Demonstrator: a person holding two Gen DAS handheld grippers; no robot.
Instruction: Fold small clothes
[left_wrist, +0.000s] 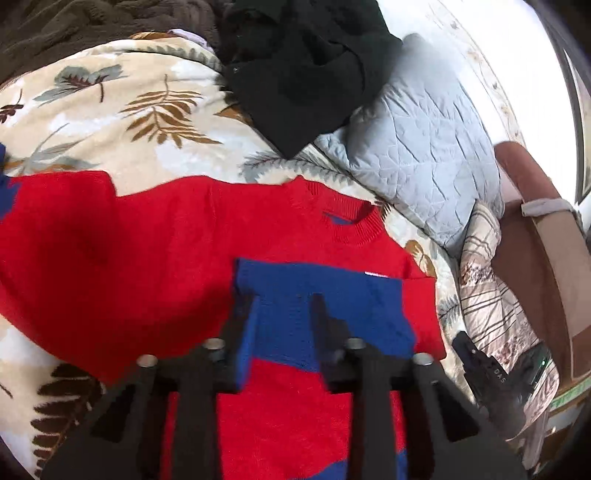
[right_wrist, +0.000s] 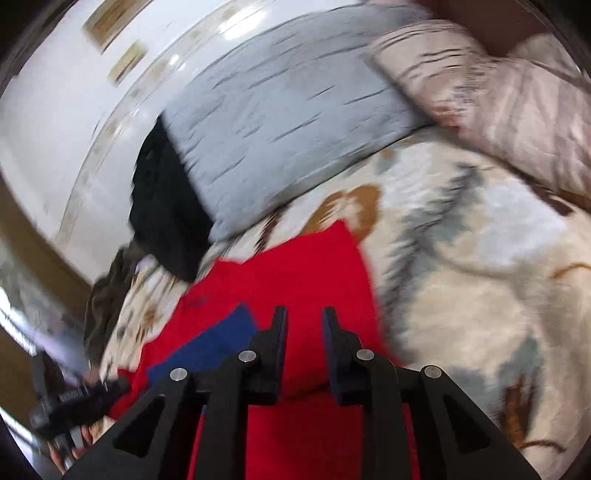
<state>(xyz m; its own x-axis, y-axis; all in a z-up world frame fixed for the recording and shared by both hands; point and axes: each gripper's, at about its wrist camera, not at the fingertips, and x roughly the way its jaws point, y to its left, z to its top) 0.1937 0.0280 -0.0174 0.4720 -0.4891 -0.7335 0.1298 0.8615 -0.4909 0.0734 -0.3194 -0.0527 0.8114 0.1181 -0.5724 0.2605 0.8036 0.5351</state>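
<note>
A red knit sweater (left_wrist: 155, 240) with blue blocks lies on the leaf-print blanket (left_wrist: 122, 110), neck to the right. A sleeve with a blue cuff (left_wrist: 317, 291) is folded over the body. My left gripper (left_wrist: 282, 306) hovers over that cuff, jaws apart with blue fabric showing between them; no clear pinch. In the blurred right wrist view my right gripper (right_wrist: 304, 317) is open and empty above the sweater's red part (right_wrist: 295, 273). The left gripper (right_wrist: 74, 398) shows there at lower left, and the right gripper (left_wrist: 491, 373) shows at the lower right of the left view.
A black garment (left_wrist: 303, 66) lies heaped at the back of the blanket. A grey quilted pillow (left_wrist: 424, 140) and a striped pillow (left_wrist: 491, 302) lie to the right. A dark brown blanket (left_wrist: 74, 22) is at the far left.
</note>
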